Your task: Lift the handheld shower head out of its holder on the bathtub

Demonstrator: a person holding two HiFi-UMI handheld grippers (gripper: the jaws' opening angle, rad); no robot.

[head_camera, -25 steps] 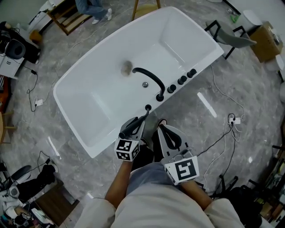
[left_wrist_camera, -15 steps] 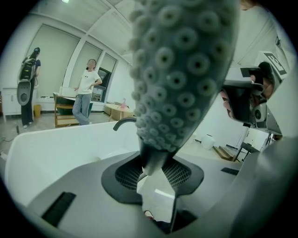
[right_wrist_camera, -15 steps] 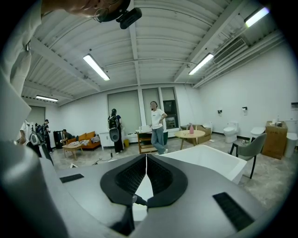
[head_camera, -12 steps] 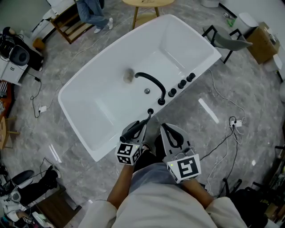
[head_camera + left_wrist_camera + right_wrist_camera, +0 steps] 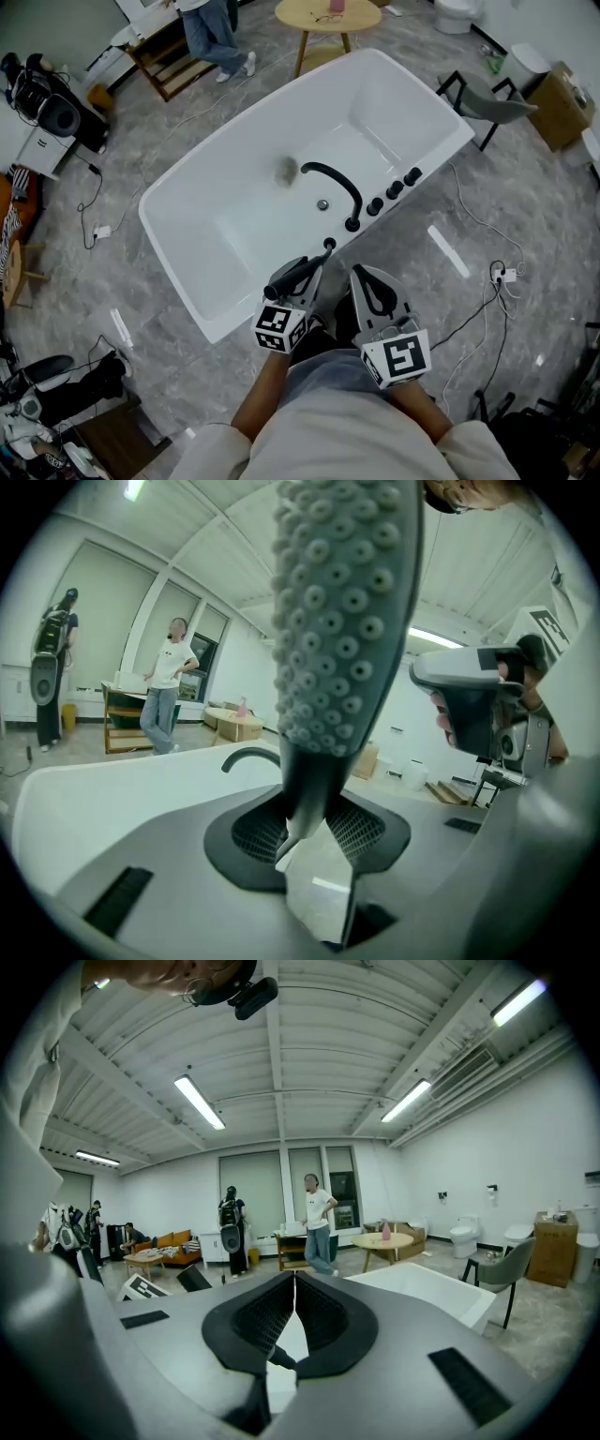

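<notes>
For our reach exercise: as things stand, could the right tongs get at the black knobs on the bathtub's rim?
Probably yes. The right tongs are closed and empty, and nothing lies between them and the knobs; the left tongs hold the shower head aside.

grey marbled floor; round wooden table, grey chair nearby. white walls, ceiling strip lights.

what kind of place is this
Likely a big open workroom or studio, not a home bathroom: the white bathtub stands alone on the floor, with a speaker and a round table nearby.
</notes>
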